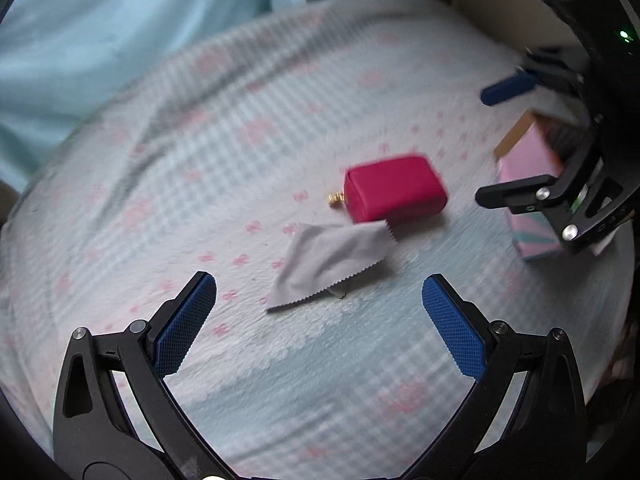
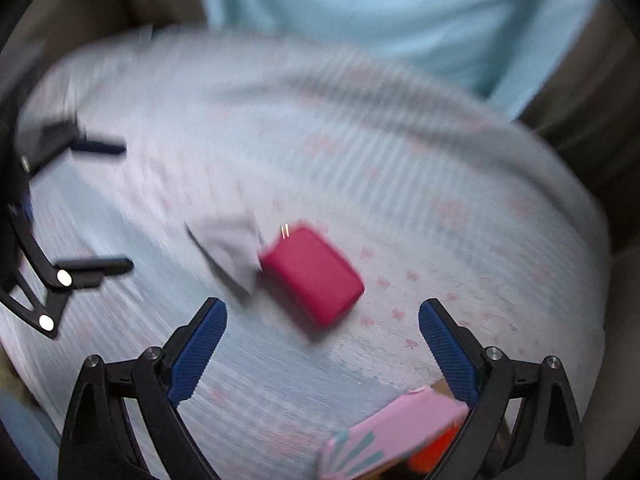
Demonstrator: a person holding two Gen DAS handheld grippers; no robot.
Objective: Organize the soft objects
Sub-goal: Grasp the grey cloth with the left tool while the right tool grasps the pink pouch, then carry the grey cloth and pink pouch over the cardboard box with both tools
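Note:
A red soft pouch (image 1: 394, 193) with a gold zipper pull lies on the checked bedspread (image 1: 240, 152), with a grey cleaning cloth (image 1: 328, 266) touching its near side. My left gripper (image 1: 319, 320) is open and empty, just short of the cloth. My right gripper (image 2: 323, 344) is open and empty, hovering near the pouch (image 2: 314, 274), with the cloth (image 2: 232, 250) left of it. Each gripper also shows in the other's view: the right one (image 1: 486, 146) over the pink box, the left one (image 2: 126, 206) at the left edge.
A pink box (image 1: 528, 184) with teal stripes stands open at the right of the bed; it also shows in the right wrist view (image 2: 394, 432) with something orange inside. A person in a light blue top (image 2: 380, 12) sits behind the bed. The right wrist view is motion-blurred.

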